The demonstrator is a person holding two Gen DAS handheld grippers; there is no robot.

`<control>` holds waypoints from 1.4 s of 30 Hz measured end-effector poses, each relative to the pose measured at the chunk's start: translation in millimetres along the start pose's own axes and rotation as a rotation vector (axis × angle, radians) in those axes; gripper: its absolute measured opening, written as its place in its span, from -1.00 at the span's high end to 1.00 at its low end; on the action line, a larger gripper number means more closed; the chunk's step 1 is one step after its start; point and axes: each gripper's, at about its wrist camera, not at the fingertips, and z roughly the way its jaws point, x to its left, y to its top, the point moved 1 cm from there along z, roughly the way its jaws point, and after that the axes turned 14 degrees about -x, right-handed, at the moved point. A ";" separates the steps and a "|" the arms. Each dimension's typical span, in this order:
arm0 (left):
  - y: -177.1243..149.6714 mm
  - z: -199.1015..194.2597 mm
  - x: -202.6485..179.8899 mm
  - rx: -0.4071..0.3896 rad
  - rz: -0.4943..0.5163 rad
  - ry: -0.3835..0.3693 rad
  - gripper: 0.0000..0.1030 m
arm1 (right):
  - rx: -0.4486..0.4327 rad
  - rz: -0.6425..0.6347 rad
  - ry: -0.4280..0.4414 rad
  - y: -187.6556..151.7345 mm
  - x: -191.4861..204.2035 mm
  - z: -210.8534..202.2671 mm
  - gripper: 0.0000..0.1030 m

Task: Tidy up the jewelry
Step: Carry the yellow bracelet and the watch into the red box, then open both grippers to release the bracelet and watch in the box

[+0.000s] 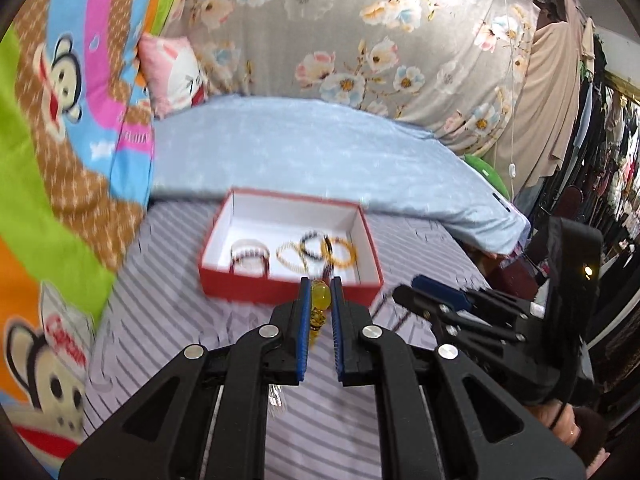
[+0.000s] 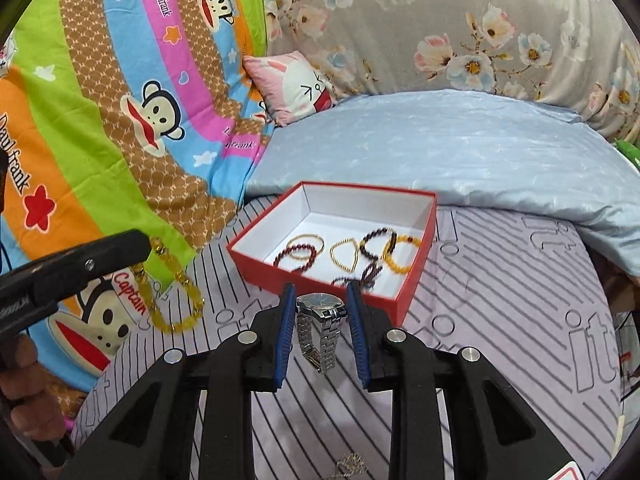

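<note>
Left jaws [image 1: 320, 286] clamping one amber bracelet [image 1: 319, 300], right jaws [image 2: 320, 294] clamping one watch [image 2: 321, 322] (steel), one red box [image 2: 320, 280].

The monkey blanket [image 2: 120, 120] says "Daul frank" many times and "Captain" in red. The striped sheet [image 2: 520, 300] shows big "it".

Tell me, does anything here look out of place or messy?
Mostly tidy. The bracelets in the red box overlap in a loose jumble. Still outside it: a yellow bead strand in the left tongs and a silver watch in the right tongs.
</note>
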 end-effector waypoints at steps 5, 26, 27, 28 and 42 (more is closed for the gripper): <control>28.0 29.6 3.1 -0.032 0.016 0.011 0.83 | -0.040 -0.014 -0.012 29.0 -5.0 13.2 0.52; 37.2 139.8 33.7 0.030 -0.004 0.046 0.83 | 0.007 -0.022 -0.065 43.2 -23.4 106.7 0.52; 36.1 142.3 34.4 0.034 -0.003 0.048 0.83 | 0.011 -0.023 -0.065 42.2 -23.1 108.9 0.52; 34.8 144.8 35.5 0.039 -0.003 0.053 0.83 | 0.014 -0.023 -0.066 41.1 -22.6 111.3 0.52; 27.1 158.2 44.0 0.048 -0.010 0.094 0.51 | 0.001 -0.034 -0.060 37.6 -16.9 119.5 0.29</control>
